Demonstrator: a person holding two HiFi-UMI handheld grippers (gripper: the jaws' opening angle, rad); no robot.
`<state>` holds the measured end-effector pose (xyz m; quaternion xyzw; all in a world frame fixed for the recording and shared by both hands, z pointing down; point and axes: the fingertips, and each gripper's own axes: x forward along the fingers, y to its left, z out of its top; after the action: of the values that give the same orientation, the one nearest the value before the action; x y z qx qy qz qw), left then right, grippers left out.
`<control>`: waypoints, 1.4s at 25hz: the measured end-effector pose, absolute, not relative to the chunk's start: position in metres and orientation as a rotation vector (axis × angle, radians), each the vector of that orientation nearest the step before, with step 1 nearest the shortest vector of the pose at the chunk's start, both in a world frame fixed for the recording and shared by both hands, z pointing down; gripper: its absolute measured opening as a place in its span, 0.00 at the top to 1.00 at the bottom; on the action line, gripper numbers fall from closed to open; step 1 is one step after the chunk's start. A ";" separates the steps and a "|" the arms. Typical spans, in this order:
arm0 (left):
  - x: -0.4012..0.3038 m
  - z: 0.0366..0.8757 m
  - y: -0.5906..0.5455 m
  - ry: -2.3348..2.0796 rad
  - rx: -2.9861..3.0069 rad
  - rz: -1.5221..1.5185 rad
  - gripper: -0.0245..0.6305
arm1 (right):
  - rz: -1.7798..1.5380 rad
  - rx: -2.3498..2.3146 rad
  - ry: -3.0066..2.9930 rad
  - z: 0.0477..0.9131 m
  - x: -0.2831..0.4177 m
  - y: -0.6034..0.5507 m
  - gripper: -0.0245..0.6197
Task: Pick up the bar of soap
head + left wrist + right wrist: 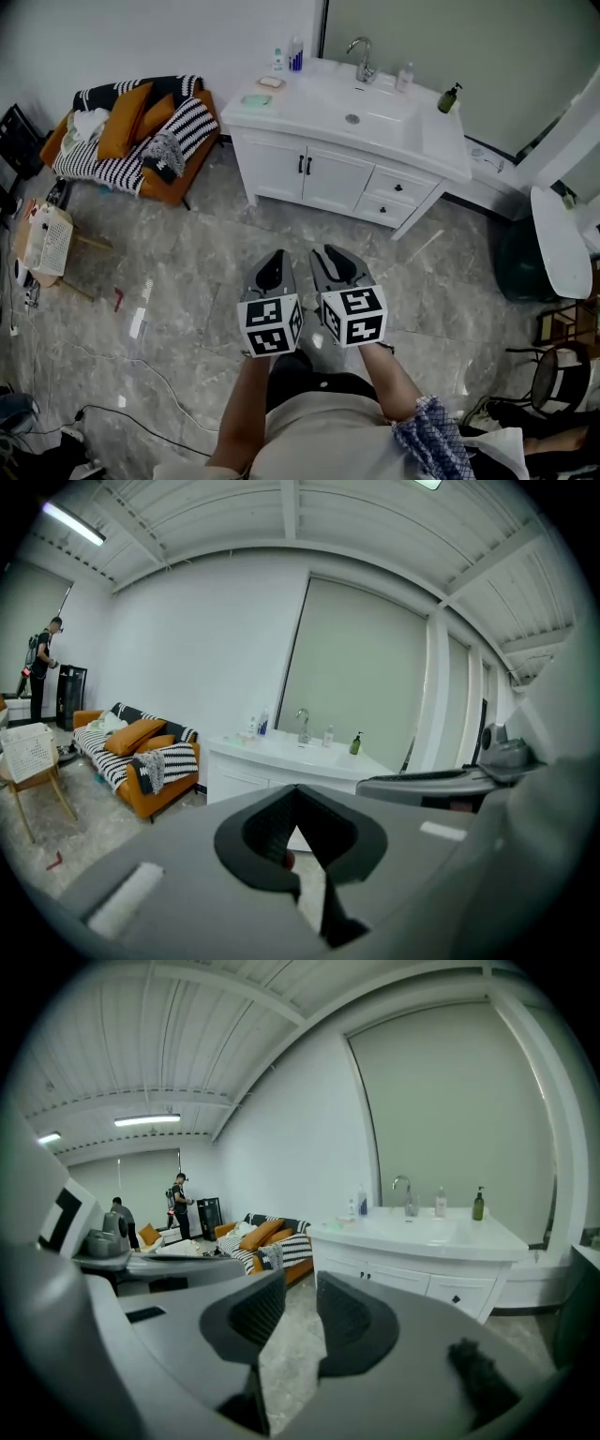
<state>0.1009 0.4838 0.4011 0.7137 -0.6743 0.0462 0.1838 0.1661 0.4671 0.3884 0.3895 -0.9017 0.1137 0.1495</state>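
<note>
The tan rectangular bar of soap (271, 82) lies in a small white dish at the back left of the glossy white worktop (319, 112), well apart from both tools. That worktop caps a white cabinet (309, 173) with 2 doors and 2 drawers on dark handles. It carries a moulded basin with a curved chrome tap (361, 58), a dark green pump bottle (450, 97), a clear pump bottle (405, 77) and 2 slim bottles (289, 56) by the wall. A pale green flat pad (255, 99) sits near the worktop's front left corner (what that pad is I cannot tell).

The left tool (298, 794), grey moulded plastic with ribbed black pads, has its tips pressed together with nothing between them. The right tool (300, 1285), just beside it, holds its ribbed pads spread a little, and only floor shows in the gap. Each carries a cube of black-and-white square markers.

A stretch of grey, veined, polished stone floor (187, 281) lies between the tools and the cabinet. Left of the cabinet sits an orange sofa (175, 187) heaped with black-and-white striped throws and orange cushions. A white lattice basket (47, 239) stands further left.
</note>
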 end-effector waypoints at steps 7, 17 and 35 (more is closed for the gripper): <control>0.082 0.395 0.459 -1.882 2.045 0.100 0.95 | 0.332 1.167 -2.550 0.399 0.152 0.444 0.81; 0.057 0.397 0.441 -1.897 2.029 0.122 0.95 | 0.309 1.171 -2.532 0.401 0.133 0.424 0.81; 0.040 0.411 0.362 -1.950 1.964 0.147 0.95 | 0.333 1.111 -2.522 0.417 0.118 0.334 0.81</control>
<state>0.0398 0.3623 0.4114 0.6966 -0.6915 0.0521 0.1840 0.1177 0.3340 0.4172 0.3936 -0.8933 0.1181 0.1819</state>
